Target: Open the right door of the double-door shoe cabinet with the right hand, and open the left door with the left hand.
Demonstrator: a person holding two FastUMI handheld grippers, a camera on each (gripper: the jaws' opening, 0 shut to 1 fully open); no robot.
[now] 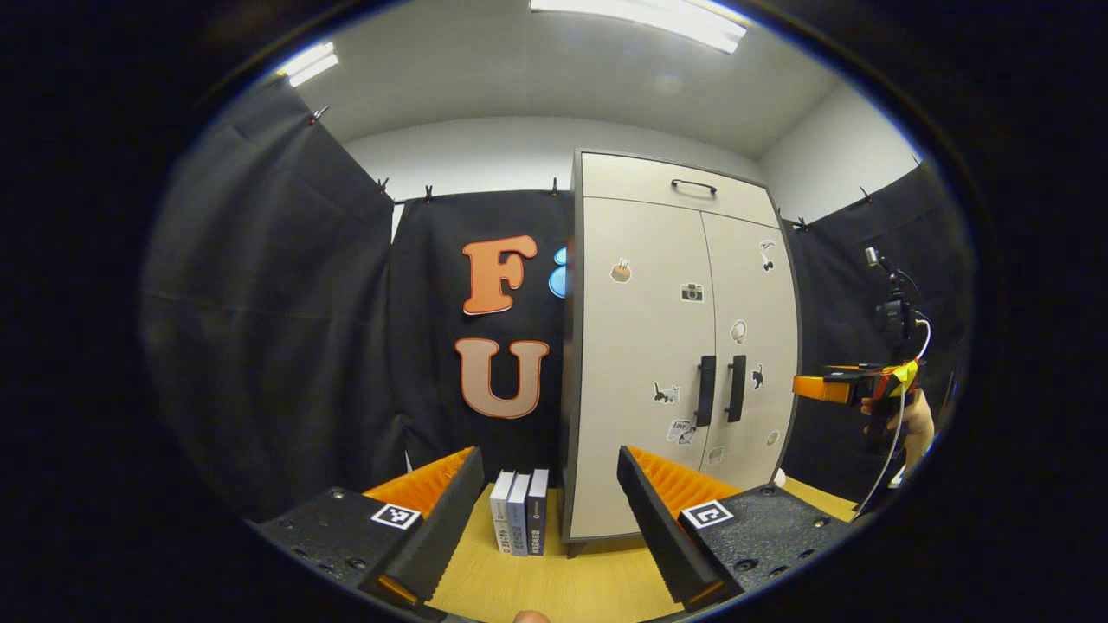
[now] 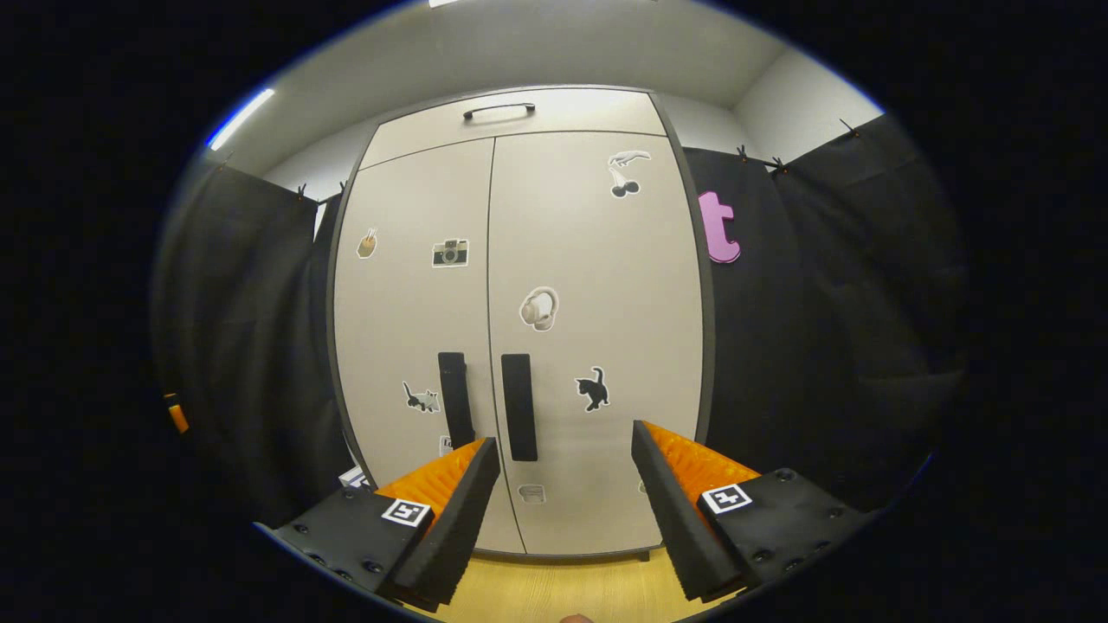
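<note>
Standing on a wooden tabletop (image 1: 554, 580), the double-door shoe cabinet (image 1: 679, 346) is seen with both doors shut. In the left gripper view, three upright books (image 1: 519, 512) are noted just beside the cabinet's left side, followed by the left door (image 1: 645, 346), its black handle (image 1: 705, 391), the right door's handle (image 1: 736, 388) and the right door (image 1: 753, 346). The left gripper (image 1: 550, 510) is held well back from the cabinet, jaws spread wide and empty. At the far right of that view, the right gripper (image 1: 822, 388) is observed in a hand (image 1: 917, 424), level with the handles and apart from them. In the right gripper view, the right gripper is recorded with jaws wide and empty, facing the doors, near the handles but not touching. Stickers are noted on both doors.
</note>
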